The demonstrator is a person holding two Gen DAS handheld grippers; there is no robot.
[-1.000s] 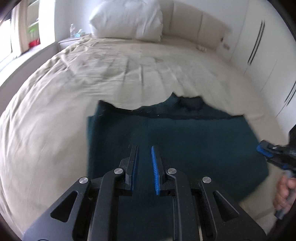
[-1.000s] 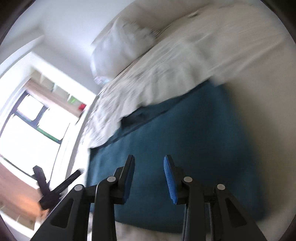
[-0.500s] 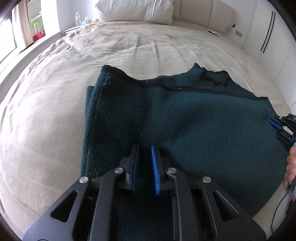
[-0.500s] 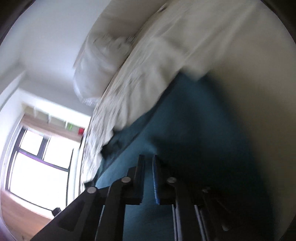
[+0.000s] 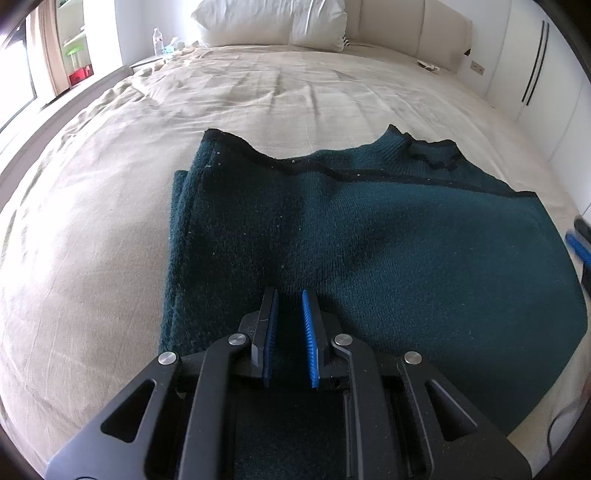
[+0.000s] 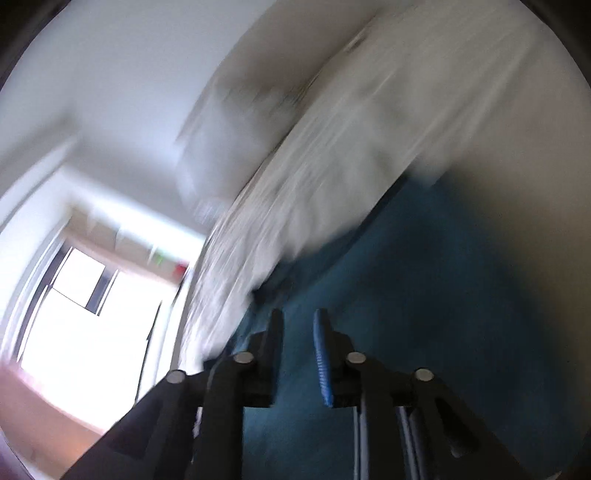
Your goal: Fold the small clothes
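A dark teal knitted sweater (image 5: 369, 236) lies folded on the beige bed (image 5: 110, 177), its collar at the far right. My left gripper (image 5: 289, 295) hovers over the sweater's near edge, jaws slightly apart, holding nothing. My right gripper (image 6: 298, 317) is tilted and blurred over the sweater (image 6: 424, 295), jaws slightly apart and empty. The right gripper also shows as a blue blur at the right edge of the left wrist view (image 5: 580, 243).
White pillows (image 5: 269, 18) and a padded headboard (image 5: 406, 26) stand at the far end. A water bottle (image 5: 157, 38) sits on a nightstand at the far left. White wardrobe doors (image 5: 535, 74) line the right side. A window (image 6: 85, 321) is at the left.
The right gripper shut over the sweater's right edge, then opened a little and swung away. The left gripper's jaws opened slightly. The sweater came to rest flat.
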